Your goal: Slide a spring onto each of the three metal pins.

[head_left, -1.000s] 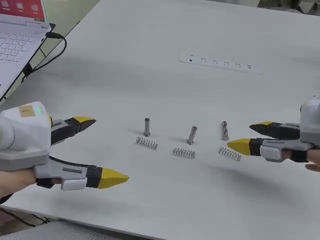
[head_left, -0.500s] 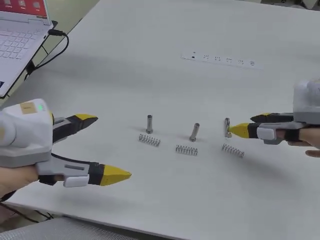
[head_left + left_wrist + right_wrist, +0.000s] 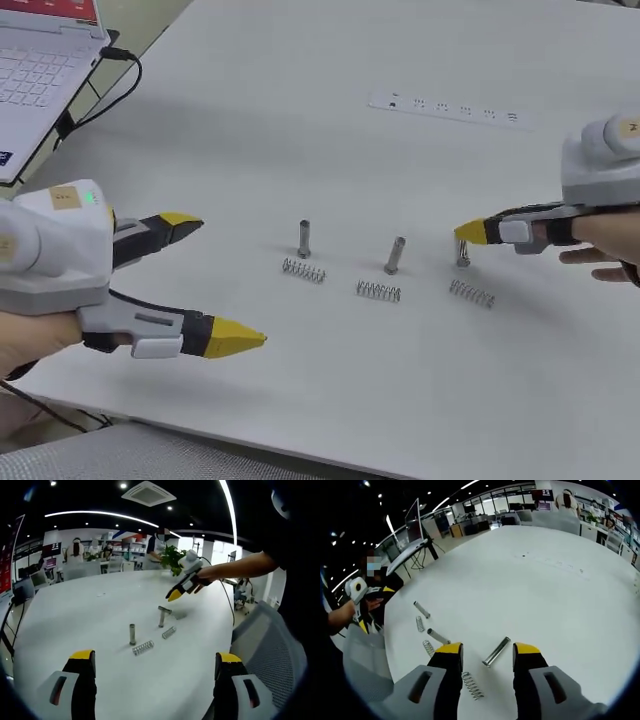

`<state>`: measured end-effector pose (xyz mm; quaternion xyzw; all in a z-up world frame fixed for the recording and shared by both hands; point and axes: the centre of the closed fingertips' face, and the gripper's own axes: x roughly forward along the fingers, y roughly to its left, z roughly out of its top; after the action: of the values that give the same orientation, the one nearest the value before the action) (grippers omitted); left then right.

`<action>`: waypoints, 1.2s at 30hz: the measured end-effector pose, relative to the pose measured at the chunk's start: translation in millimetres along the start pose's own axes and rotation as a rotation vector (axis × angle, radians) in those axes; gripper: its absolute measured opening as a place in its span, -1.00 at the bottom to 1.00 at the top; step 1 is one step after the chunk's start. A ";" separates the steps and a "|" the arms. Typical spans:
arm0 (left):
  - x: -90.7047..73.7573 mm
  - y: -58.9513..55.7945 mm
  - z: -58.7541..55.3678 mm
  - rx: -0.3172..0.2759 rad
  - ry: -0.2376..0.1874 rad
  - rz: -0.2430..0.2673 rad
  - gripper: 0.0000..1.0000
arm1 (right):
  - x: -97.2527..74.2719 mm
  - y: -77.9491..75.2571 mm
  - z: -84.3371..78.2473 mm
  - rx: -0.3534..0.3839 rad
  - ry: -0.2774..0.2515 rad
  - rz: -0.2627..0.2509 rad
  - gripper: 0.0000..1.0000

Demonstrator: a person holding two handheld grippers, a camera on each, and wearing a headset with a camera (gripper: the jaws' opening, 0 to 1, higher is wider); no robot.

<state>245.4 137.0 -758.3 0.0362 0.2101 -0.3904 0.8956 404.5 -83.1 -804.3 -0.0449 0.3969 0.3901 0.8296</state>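
Three short metal pins stand in a row on the white table: the left pin (image 3: 304,238), the leaning middle pin (image 3: 395,254) and the right pin (image 3: 462,255). In front of each lies a spring: left (image 3: 303,270), middle (image 3: 378,291), right (image 3: 471,293). My right gripper (image 3: 468,238) is at the right pin. In the right gripper view that pin (image 3: 496,651) sits between the open jaws of the right gripper (image 3: 488,649), with the right spring (image 3: 471,685) just below. My left gripper (image 3: 215,282) hovers open and holds nothing, well left of the pins.
An open laptop (image 3: 40,60) with a black cable (image 3: 100,95) sits at the far left. A white power strip (image 3: 455,108) lies behind the pins. The table's front edge runs just below the left gripper. A grey chair (image 3: 270,645) stands beside the table.
My right gripper has moved left and up from beside the right spring to the right pin and rolled onto its side. The left gripper has barely shifted.
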 end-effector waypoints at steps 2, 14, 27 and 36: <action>0.2 0.5 0.7 0.004 -0.001 -0.006 0.94 | 4.5 -2.1 -1.4 0.014 0.014 -0.005 -0.27; -0.4 5.7 -4.5 0.006 0.017 -0.018 0.89 | 25.0 -18.0 -13.5 0.078 0.096 -0.049 -0.48; -5.2 10.5 -12.3 -0.017 0.018 0.003 0.88 | 41.4 -32.2 -18.1 0.143 0.130 -0.085 -0.66; -3.6 9.9 -14.2 -0.015 0.025 -0.006 0.88 | 44.0 -33.5 -17.9 0.111 0.158 -0.107 -0.80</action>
<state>245.3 149.6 -770.7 0.0338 0.2246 -0.3912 0.8918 433.0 -86.3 -854.9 -0.0507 0.4789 0.3180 0.8166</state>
